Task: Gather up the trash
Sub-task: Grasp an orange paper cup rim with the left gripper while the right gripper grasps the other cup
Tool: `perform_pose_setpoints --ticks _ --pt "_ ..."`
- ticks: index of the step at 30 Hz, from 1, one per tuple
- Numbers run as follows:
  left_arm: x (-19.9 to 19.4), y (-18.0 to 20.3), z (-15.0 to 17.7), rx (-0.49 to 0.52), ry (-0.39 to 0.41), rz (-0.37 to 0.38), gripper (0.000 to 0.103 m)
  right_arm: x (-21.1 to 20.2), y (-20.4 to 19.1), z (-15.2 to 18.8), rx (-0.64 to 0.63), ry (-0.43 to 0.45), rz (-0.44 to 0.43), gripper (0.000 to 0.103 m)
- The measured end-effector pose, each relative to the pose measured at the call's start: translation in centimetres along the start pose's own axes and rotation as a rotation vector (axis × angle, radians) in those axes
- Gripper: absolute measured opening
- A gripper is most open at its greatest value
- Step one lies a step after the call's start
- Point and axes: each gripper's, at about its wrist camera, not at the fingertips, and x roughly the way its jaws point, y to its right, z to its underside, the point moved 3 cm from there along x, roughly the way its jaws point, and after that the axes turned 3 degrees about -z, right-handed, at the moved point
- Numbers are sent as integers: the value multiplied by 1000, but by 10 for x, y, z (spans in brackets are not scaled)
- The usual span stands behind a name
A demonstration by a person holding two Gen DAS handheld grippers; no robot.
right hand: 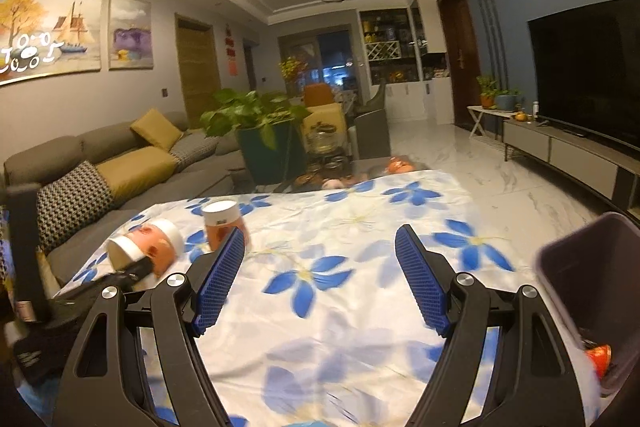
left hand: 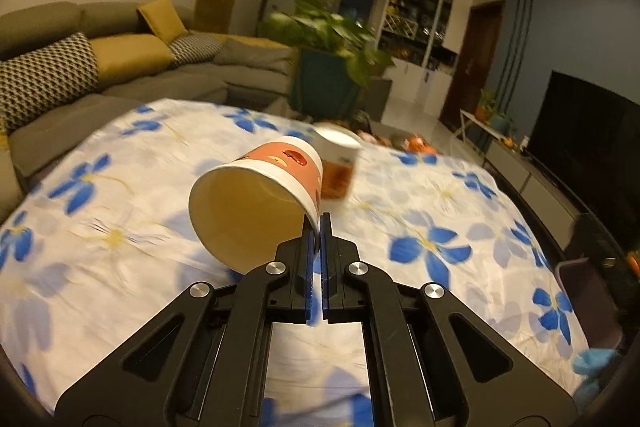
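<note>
- From my left wrist camera I look across a living room with a grey sofa (left hand: 120, 67) and a leafy plant (left hand: 332, 35) behind a table (left hand: 120, 211) draped in a white cloth with blue flowers.
- My left hand-held gripper (left hand: 319, 227) is clamped on the rim of an orange paper cup (left hand: 256, 199), which is tipped on its side with its open mouth turned back toward the camera.
- Just beyond that cup, ahead of the fingertips, a second cup (left hand: 338, 163) stands upright on the cloth, blurred.
- From my right wrist camera, the same table (right hand: 340, 227) stretches ahead, with a television (right hand: 588, 67) off to the right.
- My right hand-held gripper (right hand: 320, 239) is spread wide with nothing between its blue pads (right hand: 218, 279).
- Far to its left, the left hand-held gripper (right hand: 136, 265) holds the tilted paper cup (right hand: 148, 245) above the cloth, with the upright cup (right hand: 222, 223) just beyond.
- Close on the right, a dark purple bin (right hand: 592, 267) shows an orange item in its bottom.
</note>
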Motion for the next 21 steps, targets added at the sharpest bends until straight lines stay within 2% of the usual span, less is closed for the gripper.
perform_pose_setpoints --ticks 8,15,21 --pt "-2 -44 -24 -33 45 -66 2 66 -40 -6 -28 -62 -48 76" --pt "9 -61 -40 -33 62 -99 2 125 -76 -13 -56 -92 -83 86" --pt "22 -77 -45 -43 73 -130 2 167 -97 -4 -111 -163 -72 87"
